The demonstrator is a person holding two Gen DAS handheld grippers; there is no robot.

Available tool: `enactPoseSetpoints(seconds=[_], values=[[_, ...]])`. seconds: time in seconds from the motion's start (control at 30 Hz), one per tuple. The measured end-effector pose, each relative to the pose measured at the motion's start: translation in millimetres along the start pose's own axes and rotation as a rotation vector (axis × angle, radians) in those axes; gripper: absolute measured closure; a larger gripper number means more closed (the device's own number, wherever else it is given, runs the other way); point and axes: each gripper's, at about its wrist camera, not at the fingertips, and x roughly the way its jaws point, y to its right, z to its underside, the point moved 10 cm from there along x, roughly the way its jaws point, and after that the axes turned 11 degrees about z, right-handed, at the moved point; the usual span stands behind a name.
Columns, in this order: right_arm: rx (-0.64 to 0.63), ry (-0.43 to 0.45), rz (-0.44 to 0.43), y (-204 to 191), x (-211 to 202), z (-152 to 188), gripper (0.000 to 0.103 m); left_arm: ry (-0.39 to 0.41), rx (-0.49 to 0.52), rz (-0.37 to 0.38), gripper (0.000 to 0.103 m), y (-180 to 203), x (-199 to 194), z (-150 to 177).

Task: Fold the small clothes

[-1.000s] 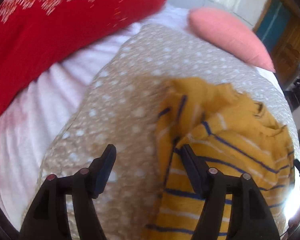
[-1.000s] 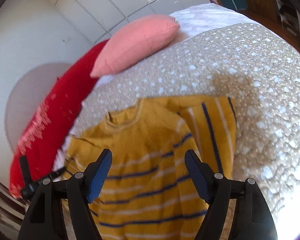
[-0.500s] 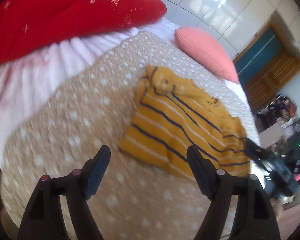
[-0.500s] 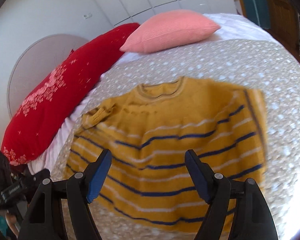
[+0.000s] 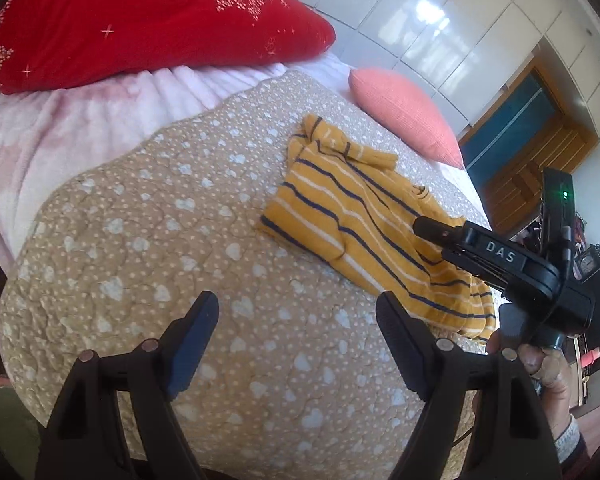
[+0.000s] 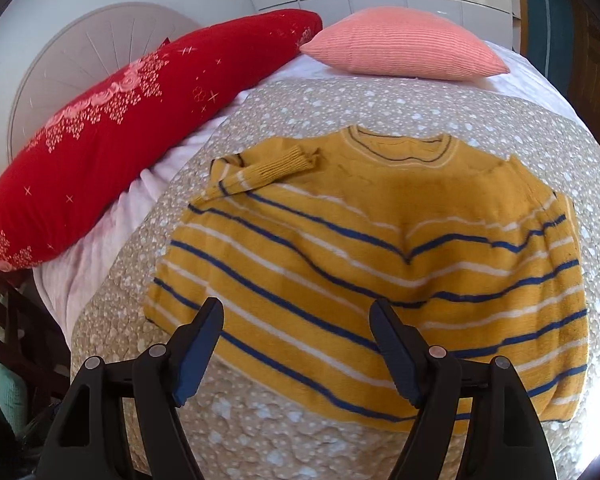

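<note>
A small yellow sweater (image 6: 380,248) with blue and white stripes lies flat on the beige spotted quilt (image 6: 300,424), both sleeves folded in over the body. It also shows in the left wrist view (image 5: 352,216). My right gripper (image 6: 296,320) is open and empty, above the sweater's lower hem. My left gripper (image 5: 296,316) is open and empty, over bare quilt to the left of the sweater. The right gripper's body (image 5: 500,264) shows in the left wrist view, over the sweater's right side.
A long red pillow (image 6: 120,128) and a pink pillow (image 6: 404,48) lie at the head of the bed. A white sheet (image 5: 80,128) shows beside the quilt. A wooden door (image 5: 540,152) stands beyond the bed.
Both grippers have pulled back and up from the sweater, open. The left gripper left the folded left sleeve lying on the body. The whole sweater now shows.
</note>
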Motion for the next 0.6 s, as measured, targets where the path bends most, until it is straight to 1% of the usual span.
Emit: enactPoseSetpoints(seconds=[0.13, 0.3, 0.43, 0.6], values=[[-0.043, -0.002, 0.03, -25, 0, -2, 0.023, 0.034, -0.019, -0.017, 0.021, -23, -13, -5], [-0.056, -0.009, 0.051, -46, 6, -11, 0.023, 0.03, -0.042, -0.027, 0.021, -44, -15, -7], [-0.071, -0.023, 0.085, -57, 19, -18, 0.023, 0.016, -0.039, -0.036, 0.021, -53, -14, -4], [-0.044, -0.034, 0.091, -60, 28, -21, 0.023, 0.029, -0.017, -0.049, 0.021, -59, -17, -5]])
